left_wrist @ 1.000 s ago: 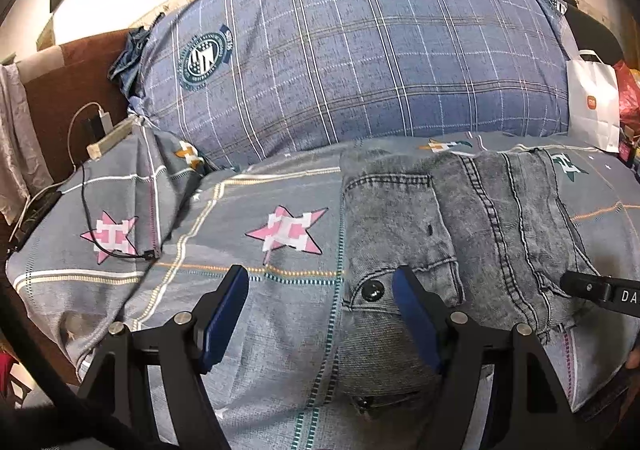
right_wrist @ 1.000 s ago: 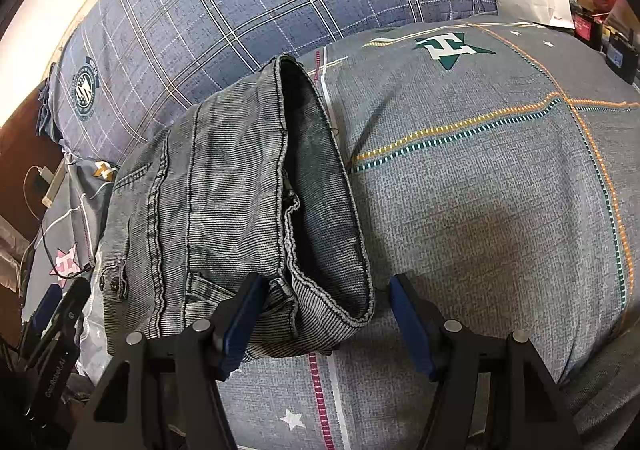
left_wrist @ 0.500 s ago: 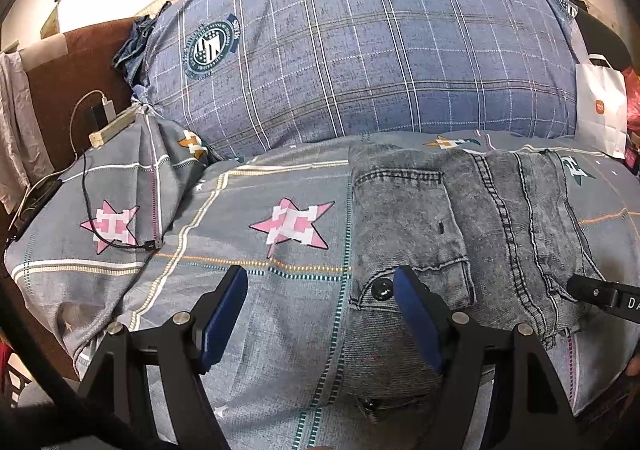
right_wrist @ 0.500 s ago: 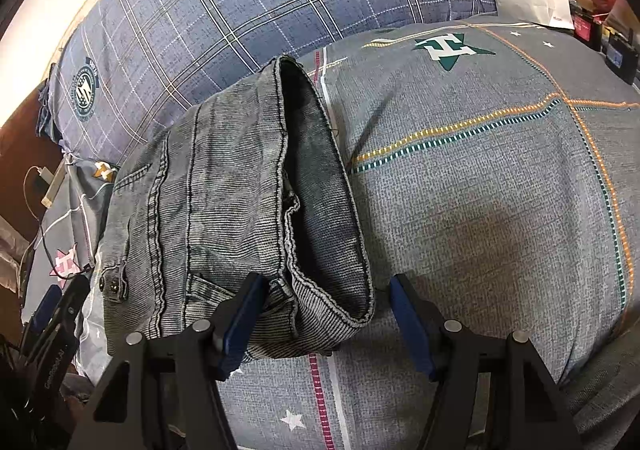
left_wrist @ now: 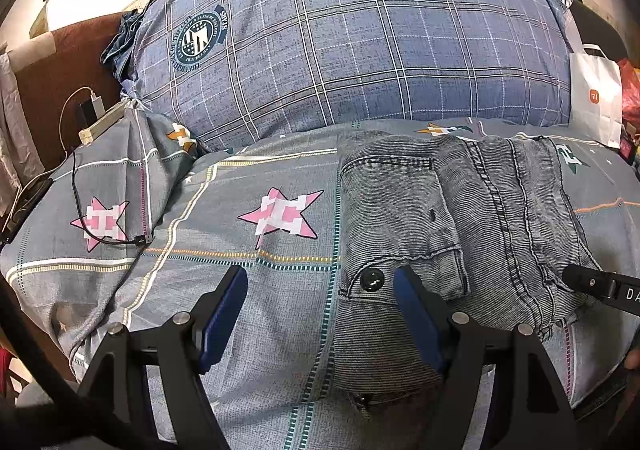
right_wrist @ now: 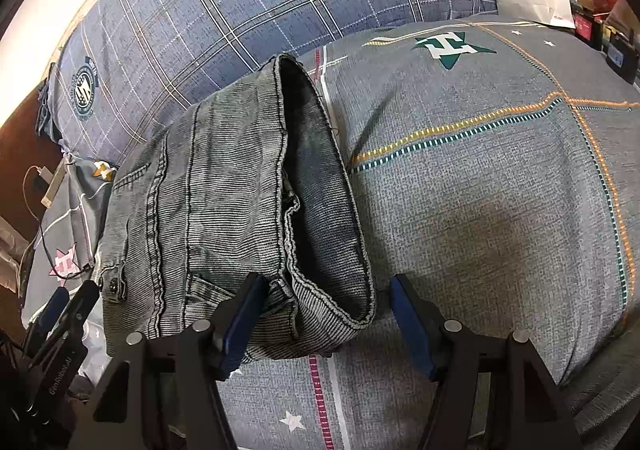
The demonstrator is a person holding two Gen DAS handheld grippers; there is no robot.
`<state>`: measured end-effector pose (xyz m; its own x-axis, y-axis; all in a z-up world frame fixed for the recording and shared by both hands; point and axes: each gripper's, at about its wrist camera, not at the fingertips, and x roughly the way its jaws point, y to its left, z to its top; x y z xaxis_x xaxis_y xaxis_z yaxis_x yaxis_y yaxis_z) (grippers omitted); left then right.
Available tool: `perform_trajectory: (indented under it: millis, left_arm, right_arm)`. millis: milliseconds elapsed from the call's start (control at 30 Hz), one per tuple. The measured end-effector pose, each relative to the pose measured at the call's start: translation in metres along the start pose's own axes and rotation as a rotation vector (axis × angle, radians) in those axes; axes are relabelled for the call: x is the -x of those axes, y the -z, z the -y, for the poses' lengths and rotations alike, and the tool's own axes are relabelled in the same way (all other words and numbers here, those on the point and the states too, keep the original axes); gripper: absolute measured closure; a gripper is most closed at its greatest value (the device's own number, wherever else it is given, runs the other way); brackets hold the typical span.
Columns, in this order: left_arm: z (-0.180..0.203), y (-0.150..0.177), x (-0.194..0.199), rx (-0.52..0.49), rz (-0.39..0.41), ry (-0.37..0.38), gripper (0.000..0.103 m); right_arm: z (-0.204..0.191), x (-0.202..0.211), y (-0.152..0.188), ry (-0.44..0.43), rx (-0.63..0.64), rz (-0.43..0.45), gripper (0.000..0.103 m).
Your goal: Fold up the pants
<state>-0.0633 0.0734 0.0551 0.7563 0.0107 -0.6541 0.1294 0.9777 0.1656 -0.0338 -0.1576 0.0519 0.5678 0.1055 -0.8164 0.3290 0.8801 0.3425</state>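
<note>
The grey denim pants lie folded in a compact stack on the grey patterned bedspread. In the right wrist view the pants show their open hems on the right side. My left gripper is open and empty, just above the pants' near left corner, by a black button. My right gripper is open and empty, with its jaws either side of the near right hem corner. The right gripper's tip shows in the left wrist view.
A large blue plaid pillow lies behind the pants. A white paper bag stands at the far right. A black cable and a charger lie at the bed's left edge, by a brown headboard.
The left gripper has pulled back and risen slightly, so more of the pillow shows. The right gripper and the pants have not moved.
</note>
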Motion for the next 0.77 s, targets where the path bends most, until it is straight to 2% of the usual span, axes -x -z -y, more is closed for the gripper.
perform_trajectory:
  millis: [633,767]
  left_arm:
    - [-0.0021,-0.0008,-0.0025,0.010,-0.011,-0.001,0.027]
    - [-0.0044,-0.0017,0.0017,0.019,0.025,0.004,0.027]
  right_arm:
    - [-0.0011,-0.0010,0.0008,0.004,0.001,0.001,0.035]
    - [-0.0013,-0.0009,0.0012,0.005,0.000,0.002,0.035]
